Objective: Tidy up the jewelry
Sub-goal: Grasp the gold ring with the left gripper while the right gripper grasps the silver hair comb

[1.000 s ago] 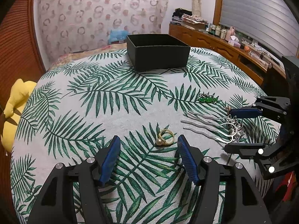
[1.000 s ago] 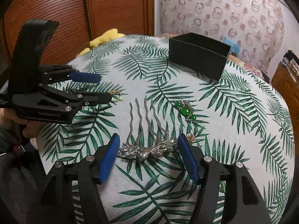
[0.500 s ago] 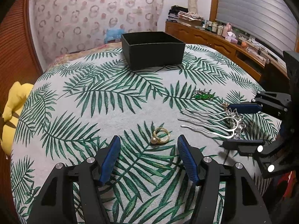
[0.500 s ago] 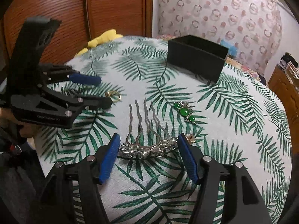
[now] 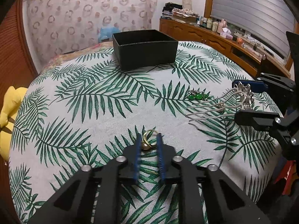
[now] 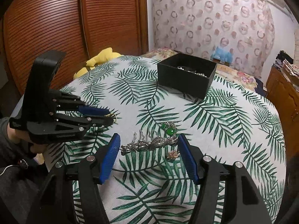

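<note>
We note the left gripper [image 5: 148,140] with its blue ribbed pads drawn narrow around a gold ring with a pearl-like bead [image 5: 147,143]; the ring sits between the tips, low on the round table covered in a palm-leaf print cloth [image 5: 89,100]. We cannot tell whether the ring has left the cloth.

The right gripper [image 6: 147,145] stands wide, its jaws either side of a silver hair comb with a jewelled crest and wavy prongs [image 6: 149,143]. In the left view the comb appears raised and tilted, prongs pointing toward the table centre, crest against one blue pad; whether the other pad touches it, we cannot tell.

Just beyond the comb lies a green-stone brooch in silver setting [image 6: 169,128]. A small rose-gold piece [image 6: 172,155] rests beside the right-hand pad of the right gripper.

An open black square box [image 6: 185,79] stands at the far side of the table, well apart from both tools, with silvery items visible inside. Nothing lies between the ring and the box but bare cloth. A yellow soft toy [image 5: 9,108] sits off the table's edge.
</note>
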A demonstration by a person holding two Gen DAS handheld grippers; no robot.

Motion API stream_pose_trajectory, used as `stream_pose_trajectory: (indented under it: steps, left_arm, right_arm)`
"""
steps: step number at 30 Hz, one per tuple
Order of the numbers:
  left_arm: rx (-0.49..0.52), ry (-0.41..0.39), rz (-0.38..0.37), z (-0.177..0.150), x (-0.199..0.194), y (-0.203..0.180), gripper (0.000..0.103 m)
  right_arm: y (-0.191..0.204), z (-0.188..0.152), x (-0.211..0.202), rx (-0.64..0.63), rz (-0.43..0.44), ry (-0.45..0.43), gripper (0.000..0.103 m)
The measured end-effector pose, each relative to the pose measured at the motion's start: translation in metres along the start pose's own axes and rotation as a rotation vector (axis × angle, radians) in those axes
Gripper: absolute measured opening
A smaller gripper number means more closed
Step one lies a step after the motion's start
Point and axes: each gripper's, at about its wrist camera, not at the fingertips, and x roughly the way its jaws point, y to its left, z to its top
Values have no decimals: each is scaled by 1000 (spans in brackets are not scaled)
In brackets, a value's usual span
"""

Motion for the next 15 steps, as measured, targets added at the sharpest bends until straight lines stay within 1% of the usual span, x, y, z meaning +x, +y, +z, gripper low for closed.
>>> stream_pose_trajectory:
  steps: [6, 15]
  left_arm:
    - [-1, -12, 7, 4, -2, 0, 10]
    - [-10, -55, 8, 15, -9, 1, 10]
  right_arm:
    - [-4, 8, 1, 0, -3, -13, 66]
    - [-7, 21, -2, -7, 2, -34, 66]
